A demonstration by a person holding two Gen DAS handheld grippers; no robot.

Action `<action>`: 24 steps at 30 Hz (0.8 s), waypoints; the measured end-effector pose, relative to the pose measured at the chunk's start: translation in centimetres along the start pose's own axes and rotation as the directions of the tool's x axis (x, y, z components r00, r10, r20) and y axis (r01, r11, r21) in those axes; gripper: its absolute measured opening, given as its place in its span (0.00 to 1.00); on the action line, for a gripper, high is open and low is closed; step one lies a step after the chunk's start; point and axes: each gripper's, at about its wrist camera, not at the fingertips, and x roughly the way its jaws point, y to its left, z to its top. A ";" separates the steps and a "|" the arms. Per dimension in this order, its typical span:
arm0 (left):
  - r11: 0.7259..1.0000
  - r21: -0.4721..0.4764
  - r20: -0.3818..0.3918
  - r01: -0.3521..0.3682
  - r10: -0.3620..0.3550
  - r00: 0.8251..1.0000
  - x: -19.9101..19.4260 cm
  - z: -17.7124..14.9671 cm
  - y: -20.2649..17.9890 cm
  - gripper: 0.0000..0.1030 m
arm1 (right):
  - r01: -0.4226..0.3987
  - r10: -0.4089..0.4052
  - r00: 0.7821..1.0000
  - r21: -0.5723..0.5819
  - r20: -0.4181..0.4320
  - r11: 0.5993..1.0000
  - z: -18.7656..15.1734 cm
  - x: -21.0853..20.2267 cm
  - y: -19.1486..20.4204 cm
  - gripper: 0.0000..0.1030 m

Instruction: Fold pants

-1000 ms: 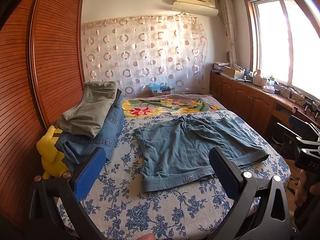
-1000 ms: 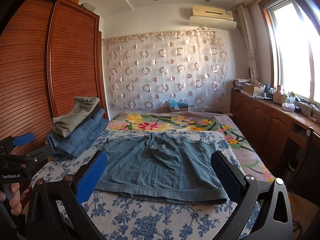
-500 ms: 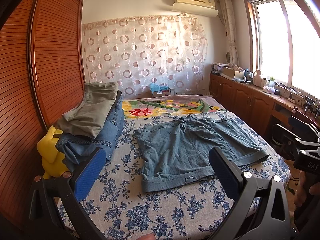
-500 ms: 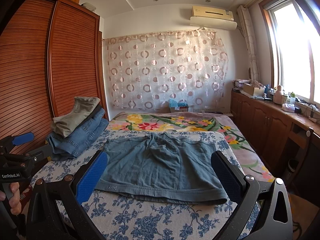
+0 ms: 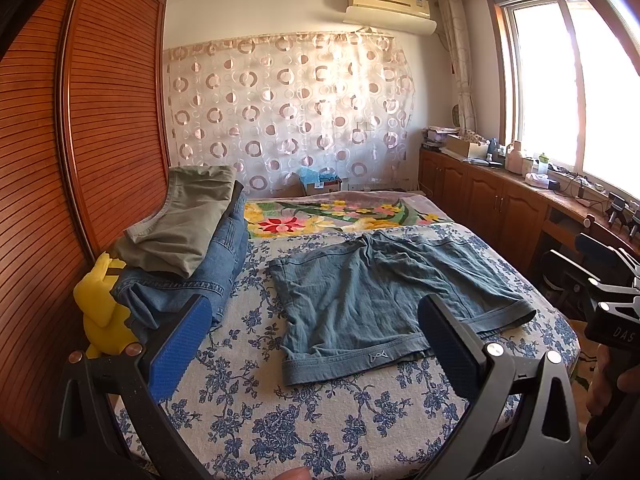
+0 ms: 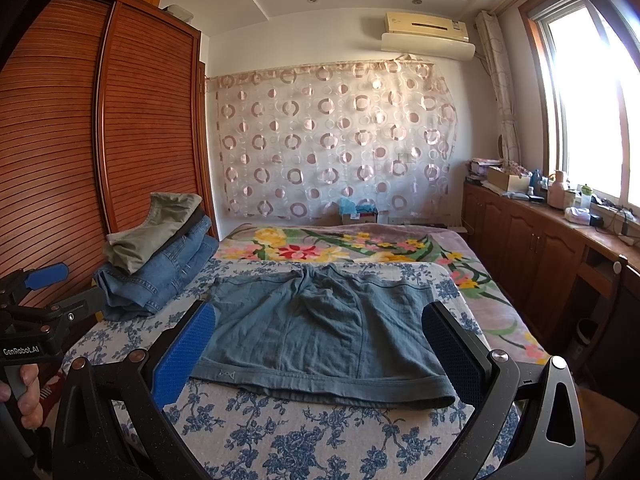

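Note:
A pair of blue-grey shorts [image 5: 384, 300] lies flat on the bed, waistband toward me; it also shows in the right wrist view [image 6: 320, 332]. My left gripper [image 5: 316, 344] is open and empty, held above the near edge of the bed, short of the waistband. My right gripper [image 6: 320, 352] is open and empty, held just before the waistband. The right gripper shows at the right edge of the left wrist view [image 5: 600, 280]. The left gripper shows at the left edge of the right wrist view [image 6: 36, 304].
A stack of folded jeans and olive trousers [image 5: 188, 248] lies on the bed's left side, with a yellow plush toy [image 5: 102, 312] beside it. The bed [image 5: 320, 420] has a blue floral sheet. A wooden wardrobe [image 5: 80, 140] stands left, cabinets [image 5: 500, 208] right.

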 end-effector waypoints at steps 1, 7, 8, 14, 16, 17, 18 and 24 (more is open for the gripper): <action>1.000 -0.001 0.000 0.000 0.000 1.000 0.0 0.0 0.0 1.00 | 0.000 0.000 1.000 0.001 0.000 1.000 0.0 0.0 0.0 1.00; 1.000 0.000 -0.003 0.004 -0.004 1.000 0.0 0.0 0.0 1.00 | 0.000 0.000 1.000 0.001 -0.002 1.000 0.0 0.0 0.1 1.00; 1.000 -0.001 -0.005 0.004 -0.004 1.000 0.0 0.1 0.0 1.00 | 0.000 0.000 1.000 0.001 -0.005 1.000 0.0 0.1 0.1 1.00; 1.000 -0.004 -0.039 0.002 -0.002 0.999 1.3 -0.4 0.5 1.00 | -0.007 0.007 0.999 0.000 -0.038 1.000 -0.6 0.8 -0.2 1.00; 1.000 -0.003 -0.050 -0.001 0.001 0.999 2.1 -0.9 0.6 1.00 | -0.012 0.012 0.999 0.002 -0.048 1.000 -0.7 0.9 -0.4 1.00; 1.000 -0.004 -0.056 -0.004 0.004 0.998 2.6 -1.3 0.7 1.00 | -0.011 0.011 0.999 0.003 -0.053 1.000 -0.7 0.9 -0.5 1.00; 1.000 -0.005 -0.060 -0.003 0.003 0.998 2.8 -1.7 0.9 1.00 | -0.012 0.012 0.998 0.003 -0.057 1.000 -0.7 1.0 -0.6 1.00; 1.000 0.006 -0.094 0.000 0.001 0.996 4.4 -2.7 1.5 1.00 | -0.006 0.006 0.998 -0.006 -0.067 1.000 -0.6 0.8 -1.0 1.00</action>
